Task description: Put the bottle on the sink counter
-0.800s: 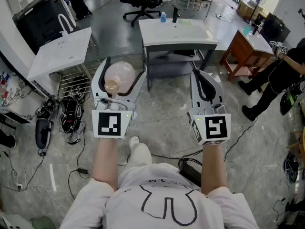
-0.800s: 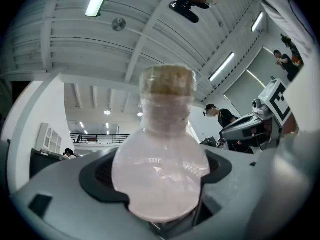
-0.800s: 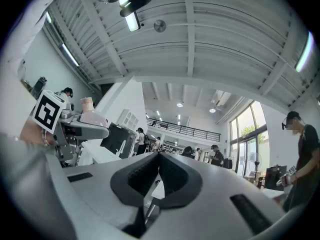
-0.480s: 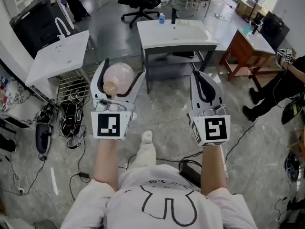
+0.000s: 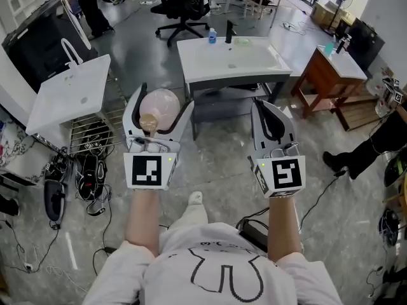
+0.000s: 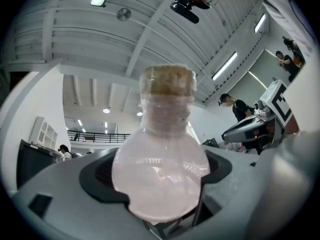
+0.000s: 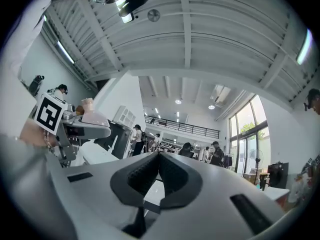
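The bottle (image 5: 160,105) is clamped in our left gripper (image 5: 164,99); the sink counter (image 5: 210,65) lies ahead, slightly right. Our right gripper (image 5: 267,107) is closed, empty.

sink counter (image 5: 229,59): closer ahead | bystander (image 5: 372,148): shifted toward right edge

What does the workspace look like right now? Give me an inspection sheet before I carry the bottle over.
Surface: sink counter ahead, white, not yet reached.
Job's things: pink bottle, round, cork stopper, held off the floor.
Clutter: small blue bottle and dark faucet at the counter's back edge.
Grippers: left gripper shut on the pink bottle; right gripper shut, empty.
Cables: black cables on the floor at left; another cable at right.
Surroundings: second white sink left, wooden table right, office chair behind, a person at right edge.
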`<state>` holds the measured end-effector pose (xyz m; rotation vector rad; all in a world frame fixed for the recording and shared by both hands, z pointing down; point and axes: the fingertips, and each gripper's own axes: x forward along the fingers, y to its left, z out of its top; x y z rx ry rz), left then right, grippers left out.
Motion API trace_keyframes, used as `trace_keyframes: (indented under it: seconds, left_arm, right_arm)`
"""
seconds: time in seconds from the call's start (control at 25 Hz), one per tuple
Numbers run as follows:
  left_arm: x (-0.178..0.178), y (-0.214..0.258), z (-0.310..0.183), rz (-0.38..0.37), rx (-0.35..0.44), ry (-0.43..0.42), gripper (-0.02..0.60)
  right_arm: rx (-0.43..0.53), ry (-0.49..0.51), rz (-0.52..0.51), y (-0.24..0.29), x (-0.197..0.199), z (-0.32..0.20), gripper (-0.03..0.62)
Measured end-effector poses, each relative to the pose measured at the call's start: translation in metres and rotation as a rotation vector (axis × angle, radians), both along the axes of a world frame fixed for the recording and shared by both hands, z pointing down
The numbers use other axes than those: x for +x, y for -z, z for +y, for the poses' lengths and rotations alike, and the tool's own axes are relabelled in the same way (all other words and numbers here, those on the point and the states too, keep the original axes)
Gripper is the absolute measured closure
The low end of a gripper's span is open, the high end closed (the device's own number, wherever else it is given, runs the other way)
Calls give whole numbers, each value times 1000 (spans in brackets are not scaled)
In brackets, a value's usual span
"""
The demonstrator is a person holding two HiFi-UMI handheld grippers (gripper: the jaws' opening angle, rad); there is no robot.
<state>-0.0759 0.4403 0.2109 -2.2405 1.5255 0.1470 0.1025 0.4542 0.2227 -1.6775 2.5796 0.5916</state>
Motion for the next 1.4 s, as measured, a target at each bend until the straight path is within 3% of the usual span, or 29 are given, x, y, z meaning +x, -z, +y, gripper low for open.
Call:
trace_keyframes:
  seconds: [0.28,0.64,1.08,1.4]
  left_arm:
    - [-4,7,-96,11,3,-28,166]
    - [-4,11,-211,35,1,-71,166]
    - [-8,-10,-288,32,-39,-56,166]
    - [1,-20,-381,68,-51,-3,166]
  right_arm:
    - [0,6,31,4,-21,-98,566]
    - [-31,-31,29,1,-21,-209,566]
    - [-82,-20,10,-22,-16,-289,566]
    - [-111,59,16,-39,-4,-390,565]
